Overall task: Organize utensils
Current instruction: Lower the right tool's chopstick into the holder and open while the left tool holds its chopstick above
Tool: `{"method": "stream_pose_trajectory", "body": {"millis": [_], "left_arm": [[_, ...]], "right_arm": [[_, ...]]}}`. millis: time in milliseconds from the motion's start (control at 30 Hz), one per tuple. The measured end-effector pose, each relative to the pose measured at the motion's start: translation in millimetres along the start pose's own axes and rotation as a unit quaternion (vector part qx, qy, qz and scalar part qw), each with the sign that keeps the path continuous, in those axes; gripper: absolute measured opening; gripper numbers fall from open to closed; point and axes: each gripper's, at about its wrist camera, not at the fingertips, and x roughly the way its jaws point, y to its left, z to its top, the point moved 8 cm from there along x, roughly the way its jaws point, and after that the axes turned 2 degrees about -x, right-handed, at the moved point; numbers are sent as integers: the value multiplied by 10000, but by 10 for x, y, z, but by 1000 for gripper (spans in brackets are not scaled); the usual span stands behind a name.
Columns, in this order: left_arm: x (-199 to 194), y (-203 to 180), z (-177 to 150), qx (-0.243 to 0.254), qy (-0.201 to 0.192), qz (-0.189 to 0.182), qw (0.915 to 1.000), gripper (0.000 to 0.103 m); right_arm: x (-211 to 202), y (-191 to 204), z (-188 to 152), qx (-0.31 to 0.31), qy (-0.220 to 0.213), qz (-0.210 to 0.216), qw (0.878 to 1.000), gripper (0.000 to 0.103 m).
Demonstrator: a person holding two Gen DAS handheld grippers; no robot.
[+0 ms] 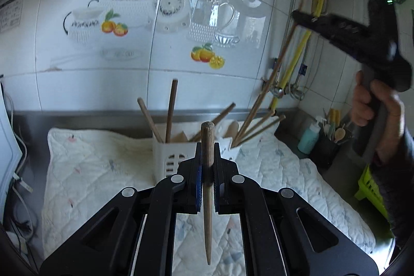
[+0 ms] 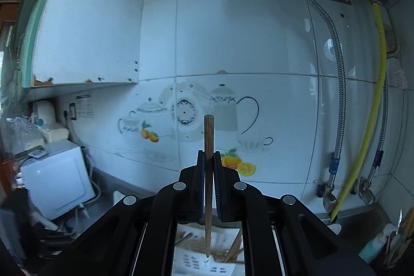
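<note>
Left tongs (image 1: 207, 170) & right tongs (image 2: 209, 172) each clamp one upright chopstick (image 1: 207, 188) (white holder (image 1: 170, 157) on quilted counter cloth (image 1: 85, 167) below).

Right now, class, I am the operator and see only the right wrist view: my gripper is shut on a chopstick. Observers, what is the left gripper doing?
Observer: The left gripper is shut on a chopstick of its own.
Operator: What does the holder stand on?
Observer: The white holder stands on a quilted cloth.
Operator: Is my gripper in your view?
Observer: Yes. A hand holds the right gripper high, up to the right of the holder.
</note>
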Motion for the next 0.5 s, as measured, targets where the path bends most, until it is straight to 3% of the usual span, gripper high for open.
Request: {"method": "stream_pose_trajectory", "body": {"millis": [200, 500], "left_arm": [[0, -10, 373, 79, -290, -10, 9995, 5], [-108, -130, 1184, 323, -1083, 71, 9936, 5]], "right_arm": [[572, -175, -326, 114, 402, -222, 9989, 7], [945, -214, -774, -88, 937, -299, 9951, 7]]}}
